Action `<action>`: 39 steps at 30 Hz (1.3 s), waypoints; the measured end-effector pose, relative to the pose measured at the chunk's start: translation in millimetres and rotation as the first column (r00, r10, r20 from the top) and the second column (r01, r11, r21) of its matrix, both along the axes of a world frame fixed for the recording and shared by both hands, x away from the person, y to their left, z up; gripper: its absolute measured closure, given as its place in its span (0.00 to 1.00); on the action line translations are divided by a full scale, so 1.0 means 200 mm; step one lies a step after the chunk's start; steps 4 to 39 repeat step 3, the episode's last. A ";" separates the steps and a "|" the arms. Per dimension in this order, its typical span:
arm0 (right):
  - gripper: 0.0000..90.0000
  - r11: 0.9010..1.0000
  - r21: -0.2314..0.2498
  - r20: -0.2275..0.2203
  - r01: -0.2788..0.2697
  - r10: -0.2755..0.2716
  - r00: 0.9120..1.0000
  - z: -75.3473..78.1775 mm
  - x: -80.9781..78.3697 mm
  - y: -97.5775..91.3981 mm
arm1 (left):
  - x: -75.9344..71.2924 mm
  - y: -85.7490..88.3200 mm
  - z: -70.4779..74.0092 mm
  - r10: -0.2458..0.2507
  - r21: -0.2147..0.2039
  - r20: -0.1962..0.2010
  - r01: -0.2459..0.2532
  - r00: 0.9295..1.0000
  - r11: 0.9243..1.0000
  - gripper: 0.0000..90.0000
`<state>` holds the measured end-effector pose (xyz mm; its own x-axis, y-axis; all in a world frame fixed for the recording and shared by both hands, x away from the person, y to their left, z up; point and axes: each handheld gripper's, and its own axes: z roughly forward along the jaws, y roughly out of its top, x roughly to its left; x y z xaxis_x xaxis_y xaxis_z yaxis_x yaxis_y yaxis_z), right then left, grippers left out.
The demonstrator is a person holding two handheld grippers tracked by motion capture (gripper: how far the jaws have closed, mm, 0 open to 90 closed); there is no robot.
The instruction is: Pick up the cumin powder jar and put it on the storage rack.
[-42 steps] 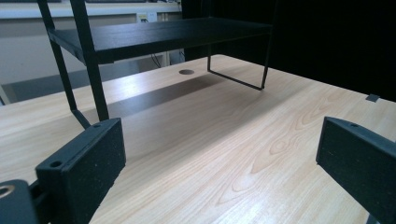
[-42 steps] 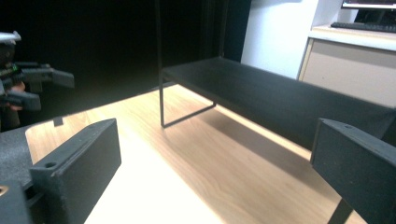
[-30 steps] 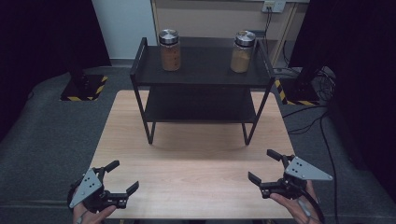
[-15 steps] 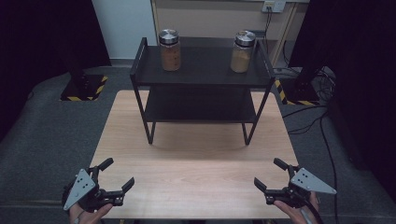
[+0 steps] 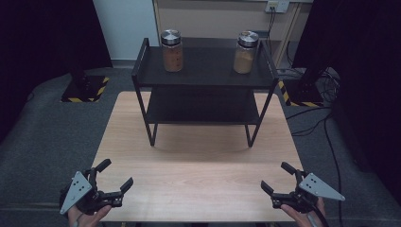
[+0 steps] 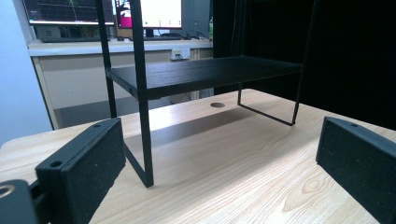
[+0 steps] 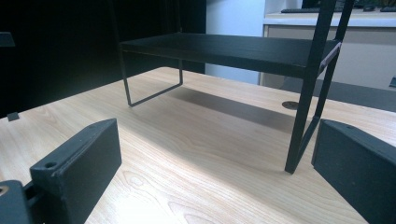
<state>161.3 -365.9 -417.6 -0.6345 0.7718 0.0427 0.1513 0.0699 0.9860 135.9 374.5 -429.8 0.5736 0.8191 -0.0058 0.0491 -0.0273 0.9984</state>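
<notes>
Both the left gripper (image 5: 113,177) and right gripper (image 5: 279,178) wait wide open, empty, well short of the rack (image 5: 204,80); reaching its jars (image 5: 171,50) likely comes next.

No legible text anywhere. Monitors (image 6: 70,11) behind the table show screen content, too small and blurred to read. Jars (image 5: 171,50) carry no readable labels.
</notes>
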 end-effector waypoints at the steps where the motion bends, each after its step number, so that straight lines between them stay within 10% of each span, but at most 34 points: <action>1: 0.02 1.000 0.001 0.001 0.000 0.000 1.000 0.00 0.00 0.00 | 0.00 0.00 0.00 -0.001 -0.002 0.000 0.001 1.000 1.000 0.00; 39: 0.02 1.000 0.004 0.000 0.002 -0.002 1.000 0.00 0.00 0.00 | 0.00 0.00 0.00 -0.002 -0.005 -0.001 0.002 1.000 1.000 0.00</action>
